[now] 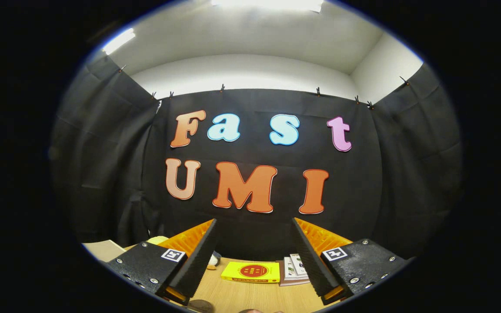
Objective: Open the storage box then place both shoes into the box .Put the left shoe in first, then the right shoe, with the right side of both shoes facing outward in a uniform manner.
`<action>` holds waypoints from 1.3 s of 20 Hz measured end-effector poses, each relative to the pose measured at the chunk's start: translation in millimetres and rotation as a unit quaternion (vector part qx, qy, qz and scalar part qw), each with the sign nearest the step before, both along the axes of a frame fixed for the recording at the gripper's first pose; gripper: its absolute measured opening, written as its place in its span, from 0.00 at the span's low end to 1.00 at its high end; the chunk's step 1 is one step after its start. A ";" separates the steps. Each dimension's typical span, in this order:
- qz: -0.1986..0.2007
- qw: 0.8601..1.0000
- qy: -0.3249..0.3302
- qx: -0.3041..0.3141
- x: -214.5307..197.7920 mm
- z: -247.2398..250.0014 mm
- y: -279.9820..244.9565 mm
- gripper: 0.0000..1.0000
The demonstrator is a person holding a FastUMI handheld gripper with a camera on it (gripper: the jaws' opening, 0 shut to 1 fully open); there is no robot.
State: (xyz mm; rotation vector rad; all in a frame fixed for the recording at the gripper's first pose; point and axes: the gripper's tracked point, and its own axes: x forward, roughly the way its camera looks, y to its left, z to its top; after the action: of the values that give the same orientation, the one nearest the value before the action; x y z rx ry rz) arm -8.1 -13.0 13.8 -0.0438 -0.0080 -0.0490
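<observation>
Wooden table (pixel 242 293): pale tabletop below the fingers, running back to the booth's black cloth wall.
Gripper (pixel 255 254): held level and aimed at the wall, its fingers spread wide with nothing between them.
Yellow book (pixel 250 272): lies flat on the table just ahead of the fingers, in the gap between them.
Booklets (pixel 296 270): a small stack touching the yellow book on its right side, beside the right finger.
Storage box: I cannot say where it sits from this aim; likely lower or off to a side.
Shoes: a pale rounded thing (pixel 212 260) peeks past the left finger, too little of it to name.
Handling, box: probably a light, stiff shell with a hinged or lift-off lid; I would hook or pinch the lid's front lip.
Handling, shoes: likely light, soft-walled and springy; pinching the heel collar or the upper's rim should hold better than the slick sole.
Risk: a soft upper may fold and let the shoe swing.
</observation>
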 end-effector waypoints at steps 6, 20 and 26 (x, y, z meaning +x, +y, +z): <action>-0.005 1.000 -0.003 0.000 -3.2 4.6 -2.2 0.98; 0.120 0.974 0.156 0.114 -1.8 -90.4 96.6 0.99; 0.201 0.897 0.313 0.238 -24.2 -161.2 178.4 0.98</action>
State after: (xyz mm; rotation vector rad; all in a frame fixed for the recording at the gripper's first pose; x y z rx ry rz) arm -32.3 165.4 -147.3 0.4369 0.6411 0.3805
